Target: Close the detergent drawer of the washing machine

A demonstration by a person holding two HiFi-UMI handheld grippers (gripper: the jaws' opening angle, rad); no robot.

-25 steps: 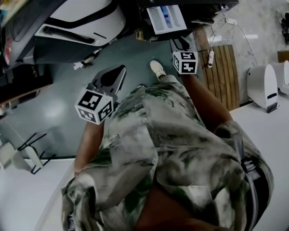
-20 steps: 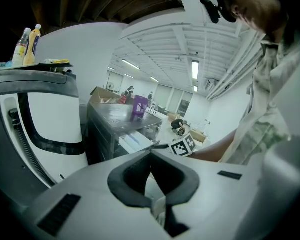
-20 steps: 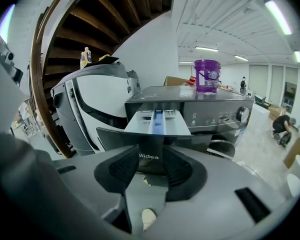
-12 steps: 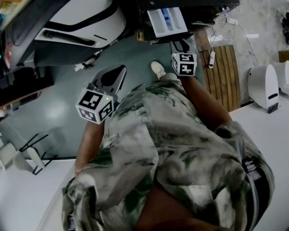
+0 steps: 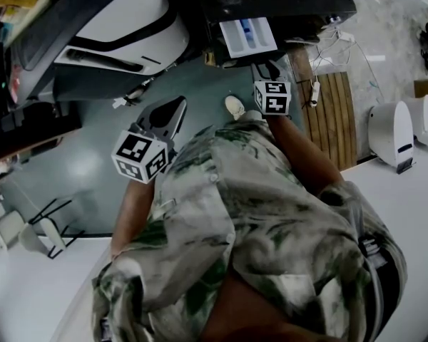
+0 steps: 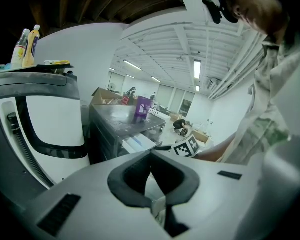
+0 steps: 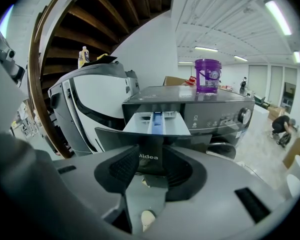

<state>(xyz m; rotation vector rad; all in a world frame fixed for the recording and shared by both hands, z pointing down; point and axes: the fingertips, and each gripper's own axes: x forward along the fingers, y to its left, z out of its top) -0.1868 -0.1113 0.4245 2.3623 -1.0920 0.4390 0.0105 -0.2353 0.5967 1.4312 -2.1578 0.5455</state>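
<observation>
Well, the drawer (image 7: 154, 123) sticks out of the washing machine (image 7: 215, 115) at centre frame, just ahead of my right gripper (image 7: 151, 153), jaws apart and empty. I'd push its dark front panel squarely, not at one corner. My left gripper (image 6: 151, 153) is closed and idle; the purple bucket (image 7: 207, 75) on top isn't in the way.

Purple plastic bucket (image 7: 208, 75) far centre. Two plastic bottles (image 6: 32, 48) atop white rounded appliance (image 6: 50, 119), left. Slatted wooden mat (image 5: 335, 109) right.

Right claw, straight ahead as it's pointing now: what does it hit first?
Most likely the dark front panel of the pulled-out white detergent drawer, dead ahead of the open jaws of the right claw; the gap is unclear.
</observation>
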